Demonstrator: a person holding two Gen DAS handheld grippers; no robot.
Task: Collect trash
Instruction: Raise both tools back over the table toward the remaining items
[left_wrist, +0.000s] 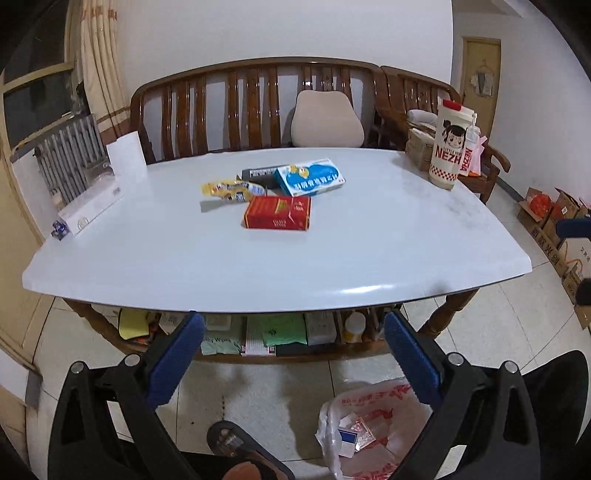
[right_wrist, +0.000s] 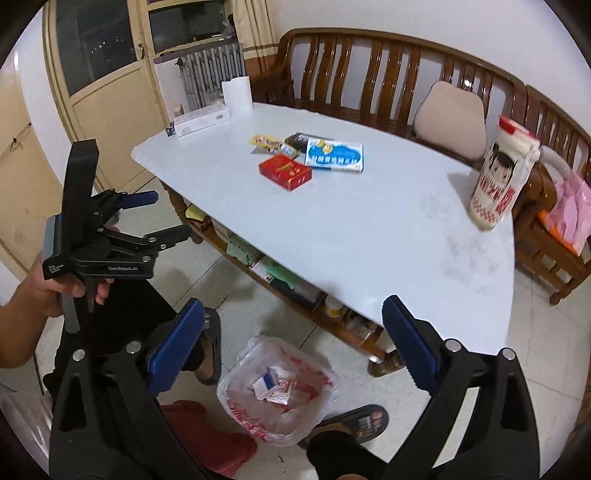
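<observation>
The red box (left_wrist: 277, 212), blue box (left_wrist: 311, 177) and yellow wrapper (left_wrist: 231, 189) cluster mid-surface (left_wrist: 184, 266), its near edge bare. On the floor before it, the plastic bag (right_wrist: 275, 391) holds small cartons. Left gripper (left_wrist: 294, 356) and right gripper (right_wrist: 293, 345) fingers stand apart, empty.

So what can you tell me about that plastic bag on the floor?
The plastic bag is thin, see-through and crinkly, with red printing on it. It sits on the tiled floor in front of the white table, its mouth spread open and facing up. Inside lie a few bits of trash, including a small white and blue box and some pinkish wrappers. A sandalled foot stands close beside it. Nothing is gripping it.
</observation>
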